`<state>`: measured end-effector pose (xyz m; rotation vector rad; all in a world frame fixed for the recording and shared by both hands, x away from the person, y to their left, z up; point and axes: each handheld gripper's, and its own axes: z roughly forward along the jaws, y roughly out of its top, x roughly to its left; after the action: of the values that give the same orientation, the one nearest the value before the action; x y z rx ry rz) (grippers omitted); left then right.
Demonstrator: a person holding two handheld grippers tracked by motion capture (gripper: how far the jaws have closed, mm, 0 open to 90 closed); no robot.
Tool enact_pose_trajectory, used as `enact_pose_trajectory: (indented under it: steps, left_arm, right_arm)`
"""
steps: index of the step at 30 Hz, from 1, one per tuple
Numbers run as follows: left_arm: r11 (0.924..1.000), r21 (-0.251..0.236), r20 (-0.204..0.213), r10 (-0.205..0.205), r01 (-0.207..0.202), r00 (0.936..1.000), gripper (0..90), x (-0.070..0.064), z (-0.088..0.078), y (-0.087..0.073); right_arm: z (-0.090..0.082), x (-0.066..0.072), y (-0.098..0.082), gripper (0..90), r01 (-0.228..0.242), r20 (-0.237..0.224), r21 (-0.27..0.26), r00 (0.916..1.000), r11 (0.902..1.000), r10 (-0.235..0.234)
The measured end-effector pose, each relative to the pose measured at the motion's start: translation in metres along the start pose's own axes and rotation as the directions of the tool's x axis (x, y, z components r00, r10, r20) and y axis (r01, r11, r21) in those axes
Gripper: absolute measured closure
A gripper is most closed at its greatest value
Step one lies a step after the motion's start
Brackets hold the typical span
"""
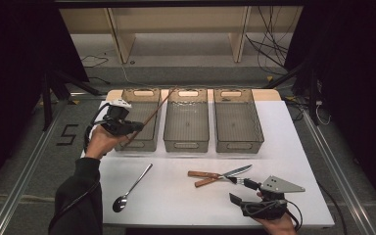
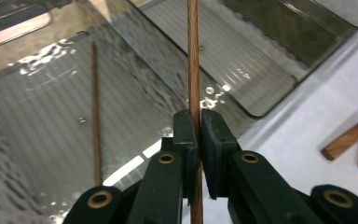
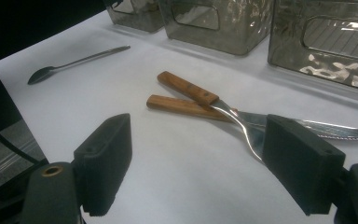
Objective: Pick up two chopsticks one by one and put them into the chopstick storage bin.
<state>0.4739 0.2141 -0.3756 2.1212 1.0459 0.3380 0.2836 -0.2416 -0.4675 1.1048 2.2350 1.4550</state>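
the left gripper [image 1: 127,126] has its jaws pressed tight on a long thin brown wooden chopstick [image 1: 157,111]. the jaws pinch it near its lower end, and the stick points up and away over the left clear grey plastic bin [image 1: 139,119], the first of 3 bins in a row at the far side of the white bench [image 1: 186,196]. in the left gripper view a second thin brown chopstick [image 2: 94,112] already lies flat on the floor of that bin, so the held stick looks meant to go in beside it.

the right gripper [image 1: 240,192] rests near the front edge of the bench with its jaws spread wide and nothing between them. just ahead of it lie a wooden-handled fork [image 3: 200,95] and a wooden-handled knife [image 3: 186,107], crossed over each other. a shiny metal spoon [image 1: 132,188] lies further left on the bench.

what could go wrong: the stick is long and is held close to 1 end, so it could tip or swing in the jaws. its far tip reaches past the bin's far wall, so if it is let go from here it could land across the rim and roll off, or slide out onto the bench. if it comes down too steep, the tip could hit the bin wall and push the bin. it could also drop on the other stick and bounce.
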Motion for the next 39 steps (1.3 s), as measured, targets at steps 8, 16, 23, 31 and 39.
enact_pose_trajectory:
  steps: [8,16,23,31,39]
  left_arm:
    - [0.9994,0.011,-0.052,-0.033,0.034,0.9981,84.5,0.021,0.0,0.004]
    - [0.9982,0.042,-0.101,-0.038,0.042,0.9941,84.5,0.04,0.003,0.007]
    - [0.9969,0.052,-0.115,-0.052,0.058,0.9921,84.5,0.05,0.009,0.003]
    - [0.995,0.079,-0.141,-0.049,0.061,0.9888,84.5,0.058,0.015,-0.001]
    - [0.9936,0.091,-0.152,-0.051,0.066,0.987,84.4,0.06,0.02,-0.004]
  right_arm:
    - [0.001,0.0,0.0,24.9,-0.003,-0.004,-0.001,1.0,1.0,0.003]
    - [0.0,0.0,0.0,24.9,-0.003,-0.005,-0.002,1.0,1.0,0.003]
    - [0.001,0.0,0.0,24.9,-0.005,-0.007,-0.001,1.0,1.0,0.005]
    - [0.0,0.0,0.0,24.9,-0.003,-0.007,-0.002,1.0,1.0,0.003]
    - [0.0,0.0,0.0,24.9,-0.003,-0.008,-0.001,1.0,1.0,0.003]
